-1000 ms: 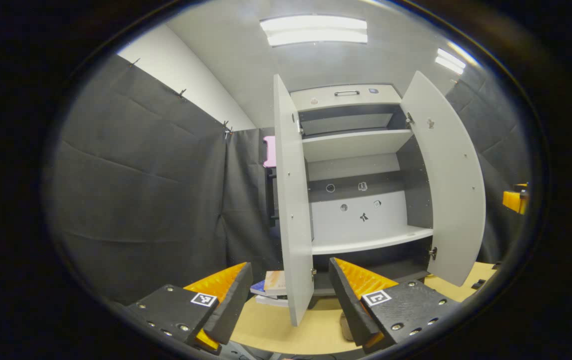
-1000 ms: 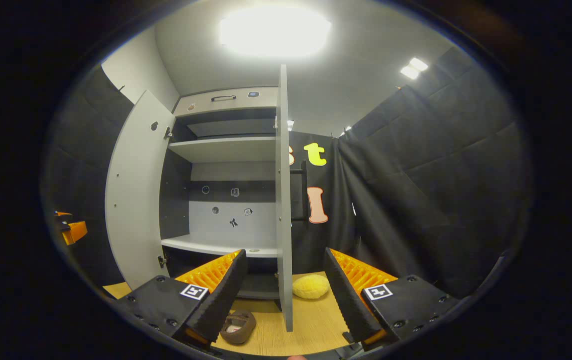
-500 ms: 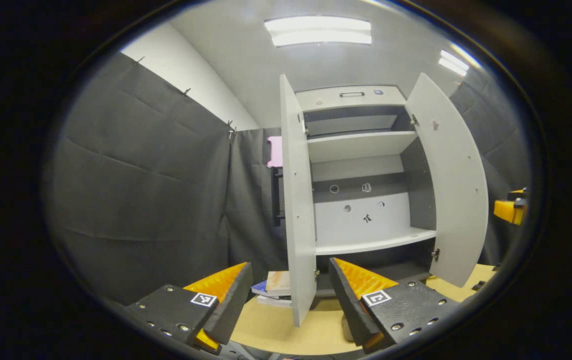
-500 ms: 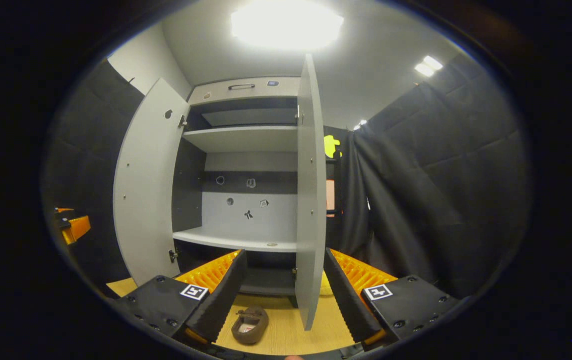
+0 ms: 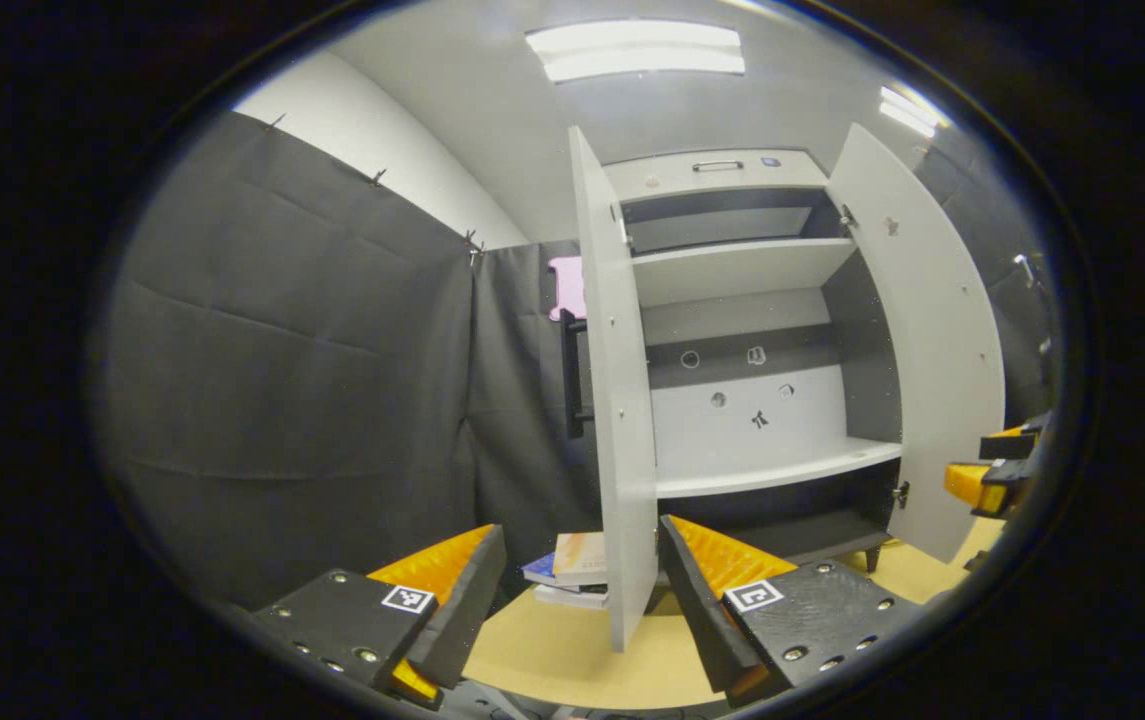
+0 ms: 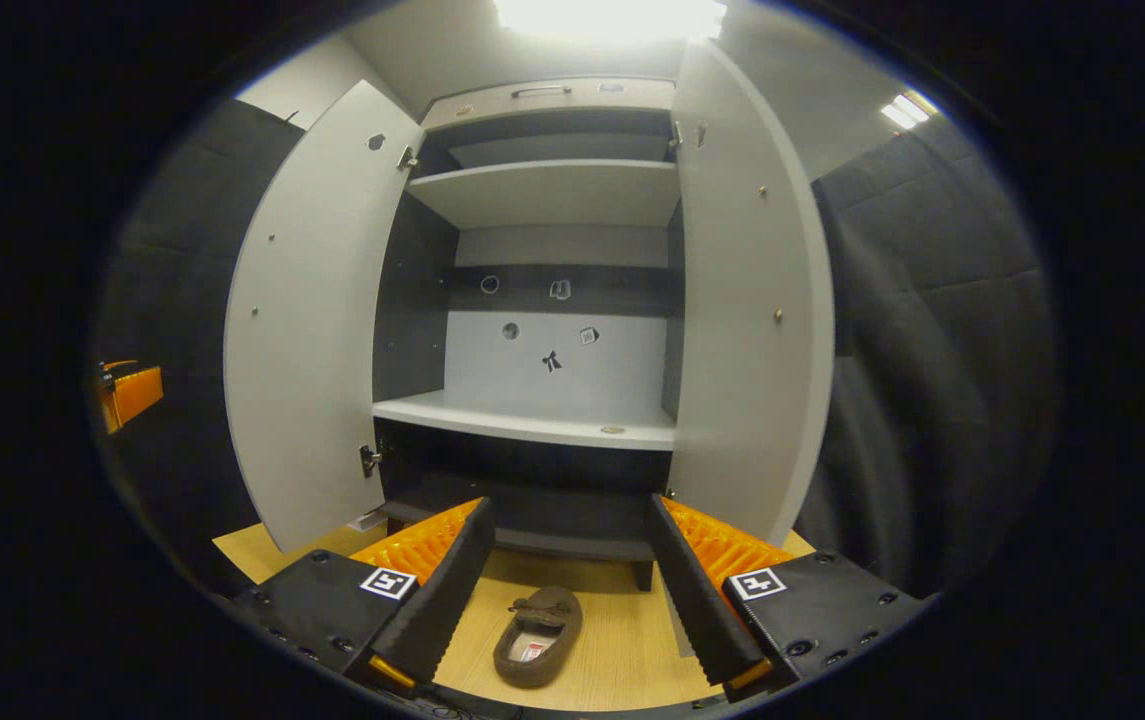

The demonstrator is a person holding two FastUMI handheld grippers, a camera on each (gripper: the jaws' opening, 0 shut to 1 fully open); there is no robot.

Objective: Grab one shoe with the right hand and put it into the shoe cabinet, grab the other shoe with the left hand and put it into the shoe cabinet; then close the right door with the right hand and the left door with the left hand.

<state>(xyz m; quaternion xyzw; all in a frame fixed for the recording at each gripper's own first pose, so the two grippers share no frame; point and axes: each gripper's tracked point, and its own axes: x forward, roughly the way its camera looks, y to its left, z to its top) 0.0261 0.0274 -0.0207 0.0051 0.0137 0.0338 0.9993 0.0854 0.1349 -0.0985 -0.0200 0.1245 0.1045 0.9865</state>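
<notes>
The right claw (image 6: 567, 580) stands wide and empty, above and short of a brown shoe (image 6: 538, 649) that lies on the table (image 6: 622, 660) in front of the shoe cabinet (image 6: 542, 300). The shoe sits between the lines of the two fingers, toe toward the cabinet, not yet touched. The left claw (image 5: 572, 590) is also wide and empty; it faces the edge of the left door (image 5: 622, 400), with a stack of books (image 5: 572, 575) just beyond on the table. The second shoe cannot be located in the left gripper view.

Both doors are open. The right door (image 6: 752, 320) hangs close beside the right claw's path.

Judged hazards from this state:

1. Grasp slip. The shoe looks soft and low; a pinch on the upper alone could collapse it or let it rotate. Closing across the sidewalls at mid-length is advised.
2. Door strike. A lift toward the white shelf (image 6: 532, 420) or the dark lower compartment (image 6: 532, 500) could clip the right door and swing it.
3. Shelf lip contact. A low carry may catch the toe on the shelf edge.
4. Left claw drift into the left door edge would part-close it early.
</notes>
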